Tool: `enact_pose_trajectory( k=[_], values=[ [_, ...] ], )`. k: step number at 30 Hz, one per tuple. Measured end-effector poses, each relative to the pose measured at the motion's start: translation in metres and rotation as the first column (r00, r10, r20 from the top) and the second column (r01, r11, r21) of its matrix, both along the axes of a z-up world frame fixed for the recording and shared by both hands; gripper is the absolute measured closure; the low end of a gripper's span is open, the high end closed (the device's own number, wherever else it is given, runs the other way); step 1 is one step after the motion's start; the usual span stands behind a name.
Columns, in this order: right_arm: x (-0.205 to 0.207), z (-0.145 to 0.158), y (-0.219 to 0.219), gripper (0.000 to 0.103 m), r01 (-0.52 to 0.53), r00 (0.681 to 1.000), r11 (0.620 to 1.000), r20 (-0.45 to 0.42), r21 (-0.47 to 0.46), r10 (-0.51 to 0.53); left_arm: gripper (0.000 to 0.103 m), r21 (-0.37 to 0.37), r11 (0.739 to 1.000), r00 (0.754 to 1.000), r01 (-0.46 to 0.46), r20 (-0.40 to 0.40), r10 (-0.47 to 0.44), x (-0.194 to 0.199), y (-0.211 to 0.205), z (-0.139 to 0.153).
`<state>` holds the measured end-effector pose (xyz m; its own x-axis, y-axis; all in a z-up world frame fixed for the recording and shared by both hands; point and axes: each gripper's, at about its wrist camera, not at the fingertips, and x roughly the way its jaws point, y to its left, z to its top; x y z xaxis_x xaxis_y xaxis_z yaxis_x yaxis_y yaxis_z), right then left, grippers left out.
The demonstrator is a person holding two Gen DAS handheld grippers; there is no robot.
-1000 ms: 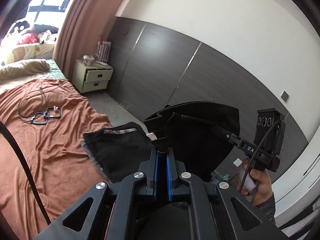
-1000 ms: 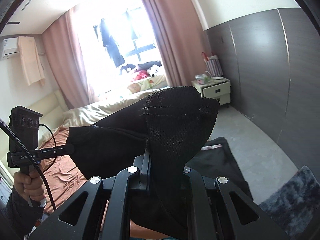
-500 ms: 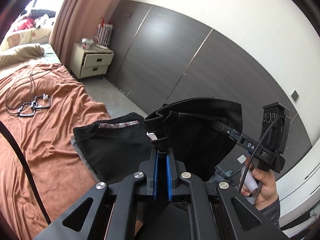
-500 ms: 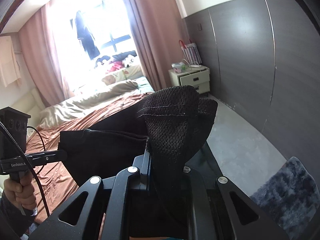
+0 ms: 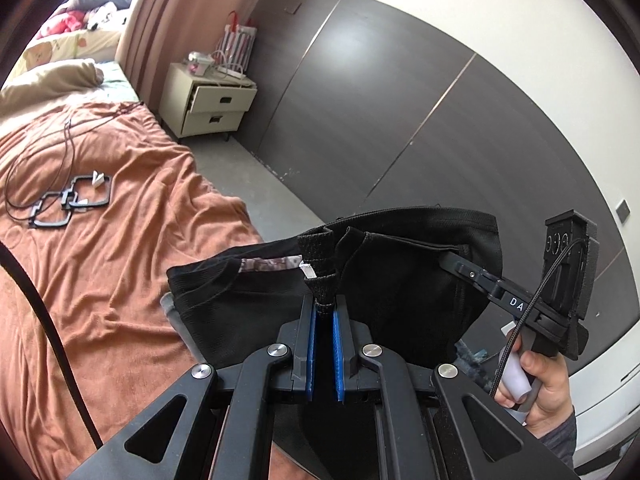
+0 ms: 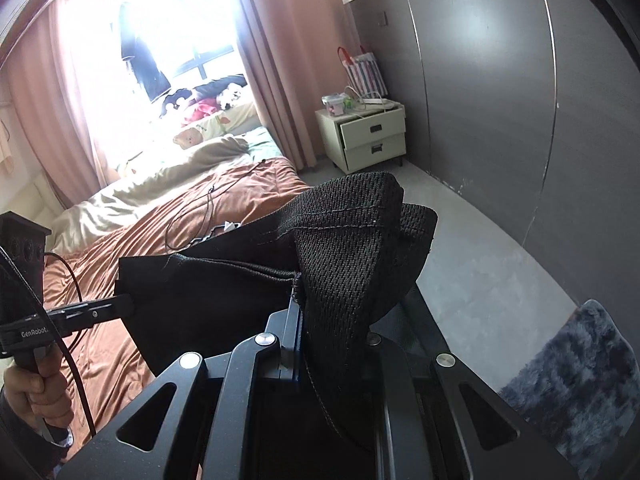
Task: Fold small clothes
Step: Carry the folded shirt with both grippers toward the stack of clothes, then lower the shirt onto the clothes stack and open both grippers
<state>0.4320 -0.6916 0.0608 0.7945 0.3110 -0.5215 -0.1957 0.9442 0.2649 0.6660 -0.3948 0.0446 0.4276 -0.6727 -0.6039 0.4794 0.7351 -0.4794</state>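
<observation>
Mid-fold, judging by the hold: black garment (image 5: pixel 404 280) up in the air between both grippers, stretched along its top edge, hanging above the near corner of the bed (image 5: pixel 120 280); left gripper (image 5: pixel 323 308) with fingers clamped on a bunched ribbed band of the cloth; right gripper (image 6: pixel 298 300) likewise pinched tight on the other end of the garment, cloth draped over its fingers and hiding the tips; below, a second dark piece (image 5: pixel 224 292) lying flat on the bed's orange blanket, patterned strip at its edge. Probably the carry-and-lay step — fold not yet set down. Next calls for lowering both ends evenly, keeping the edge taut, landing the cloth flat on the bed or squarely over the piece below — then releasing without dragging.
</observation>
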Motion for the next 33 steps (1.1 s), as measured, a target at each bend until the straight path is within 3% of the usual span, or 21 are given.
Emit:
enact_pose_trajectory(
  k=[2, 3, 4, 5, 6, 7, 8, 14, 19, 23, 30, 33],
  values=[
    [0.006, -0.005, 0.001, 0.092, 0.016, 1.0, 1.0, -0.005, -0.013, -0.016, 0.095, 0.022, 0.999, 1.0, -0.026, 0.01, 0.026, 0.009, 0.001, -0.011],
    [0.014, -0.01, 0.001, 0.088, 0.039, 0.999, 0.999, -0.03, -0.026, -0.039, 0.095, 0.067, 0.996, 0.998, -0.056, 0.02, 0.054, 0.013, 0.0, -0.017],
    [0.02, -0.016, 0.001, 0.067, 0.054, 0.996, 0.998, -0.068, -0.034, -0.056, 0.09, 0.128, 0.986, 0.994, -0.11, 0.023, 0.107, 0.019, 0.0, -0.026],
    [0.024, -0.021, 0.002, 0.038, 0.076, 0.992, 0.996, -0.1, -0.047, -0.08, 0.074, 0.151, 0.98, 0.991, -0.133, 0.015, 0.132, 0.022, 0.002, -0.033],
    [0.024, -0.023, 0.002, 0.028, 0.096, 0.99, 0.994, -0.101, -0.058, -0.101, 0.05, 0.156, 0.977, 0.989, -0.144, -0.014, 0.148, 0.027, 0.005, -0.044],
    [0.023, -0.022, 0.003, 0.024, 0.114, 0.988, 0.991, -0.095, -0.069, -0.12, 0.041, 0.151, 0.977, 0.987, -0.148, -0.041, 0.156, 0.03, 0.008, -0.053],
    [0.019, -0.022, 0.002, 0.024, 0.121, 0.987, 0.99, -0.095, -0.072, -0.128, 0.036, 0.141, 0.978, 0.985, -0.155, -0.058, 0.164, 0.031, 0.013, -0.061],
    [-0.017, -0.022, -0.003, 0.024, 0.127, 0.987, 0.982, -0.08, -0.14, -0.139, 0.036, 0.127, 0.984, 0.982, -0.127, -0.127, 0.143, 0.023, 0.024, -0.095],
    [-0.033, -0.038, -0.01, 0.024, 0.11, 0.982, 0.976, -0.128, -0.185, -0.135, 0.036, 0.128, 0.989, 0.982, -0.073, -0.166, 0.094, 0.003, 0.009, -0.116],
    [-0.041, -0.042, -0.014, 0.031, 0.122, 0.97, 0.97, -0.18, -0.211, -0.161, 0.038, 0.147, 0.989, 0.976, -0.031, -0.208, 0.061, -0.016, -0.007, -0.133],
    [-0.055, -0.056, -0.022, 0.031, 0.136, 0.946, 0.915, -0.224, -0.381, -0.234, 0.042, 0.141, 0.99, 0.958, 0.028, -0.286, 0.014, -0.053, -0.023, -0.153],
    [-0.057, -0.064, -0.038, 0.031, 0.186, 0.92, 0.884, -0.24, -0.428, -0.31, 0.042, 0.146, 0.989, 0.951, 0.038, -0.31, 0.01, -0.069, -0.028, -0.159]
  ],
)
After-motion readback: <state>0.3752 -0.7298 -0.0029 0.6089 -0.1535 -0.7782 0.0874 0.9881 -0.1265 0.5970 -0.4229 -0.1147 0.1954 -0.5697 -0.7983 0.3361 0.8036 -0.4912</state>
